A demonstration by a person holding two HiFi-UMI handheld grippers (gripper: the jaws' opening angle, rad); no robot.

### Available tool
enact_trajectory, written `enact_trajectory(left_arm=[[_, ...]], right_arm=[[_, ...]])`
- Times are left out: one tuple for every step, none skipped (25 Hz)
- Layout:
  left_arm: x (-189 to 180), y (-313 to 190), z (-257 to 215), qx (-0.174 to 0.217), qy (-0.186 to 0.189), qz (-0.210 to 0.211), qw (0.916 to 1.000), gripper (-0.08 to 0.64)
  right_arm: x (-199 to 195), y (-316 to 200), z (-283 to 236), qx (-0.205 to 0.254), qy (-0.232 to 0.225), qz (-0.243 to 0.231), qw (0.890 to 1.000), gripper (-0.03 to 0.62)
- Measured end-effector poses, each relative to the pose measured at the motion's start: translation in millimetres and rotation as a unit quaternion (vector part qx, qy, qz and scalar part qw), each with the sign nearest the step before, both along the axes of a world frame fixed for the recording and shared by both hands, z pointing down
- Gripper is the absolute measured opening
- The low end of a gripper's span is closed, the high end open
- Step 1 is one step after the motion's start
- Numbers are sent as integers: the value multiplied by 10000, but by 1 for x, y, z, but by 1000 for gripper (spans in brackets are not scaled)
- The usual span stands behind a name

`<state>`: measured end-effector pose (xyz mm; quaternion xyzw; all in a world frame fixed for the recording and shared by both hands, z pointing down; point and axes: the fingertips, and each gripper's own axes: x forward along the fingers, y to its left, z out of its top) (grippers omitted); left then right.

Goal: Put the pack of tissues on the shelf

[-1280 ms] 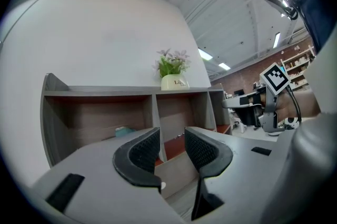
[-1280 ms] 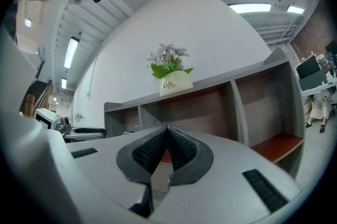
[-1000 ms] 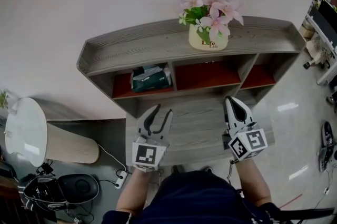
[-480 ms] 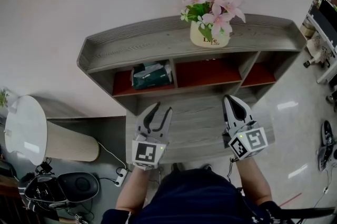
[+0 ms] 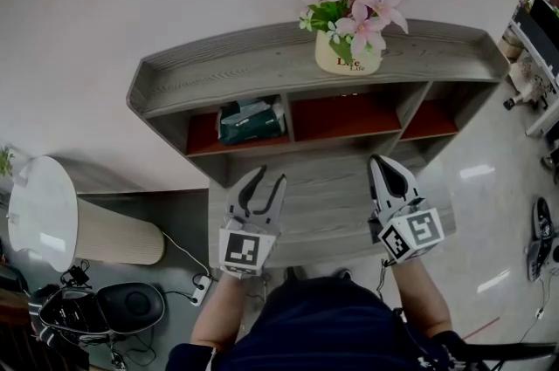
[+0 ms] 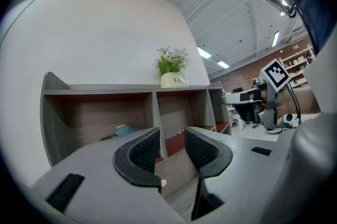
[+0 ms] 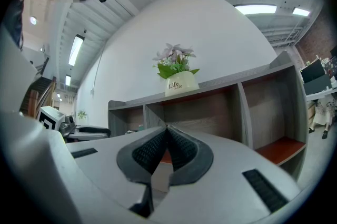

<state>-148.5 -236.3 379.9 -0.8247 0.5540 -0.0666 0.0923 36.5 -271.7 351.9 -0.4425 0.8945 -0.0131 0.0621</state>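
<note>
Tissue pack in the shelf looks light and squishy, so pinch its sides; left tongs slightly spread and empty, right tongs pressed together.

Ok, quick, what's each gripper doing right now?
Left gripper: open a little, nothing between the jaws.
Right gripper: shut, empty.

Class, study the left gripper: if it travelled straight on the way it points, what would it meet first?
Most likely the front edge of the shelf, about where the divider separates the left and middle compartments. The left gripper aims just right of the pack of tissues; depth is uncertain.
</note>
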Motion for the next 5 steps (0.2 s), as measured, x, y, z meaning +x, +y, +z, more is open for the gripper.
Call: enact_trajectory(left_arm=[[0,0,-1,4,-2,-3,10000,155],[1,0,-2,22,-4,-6,10000,155],[1,0,-3,54,3,-9,10000,155],[1,-1,-5,97,23,-11,9999,155],[1,-1,-6,141,47,-13,9999,155]], right_arm=[[0,0,0,0,2,-2,10000,5],[0,0,1,-1,4,-3,10000,5],[0,0,1,-1,5,-4,10000,5],[0,0,1,0,7,-4,10000,5],[0,0,1,2,8,-5,10000,5]])
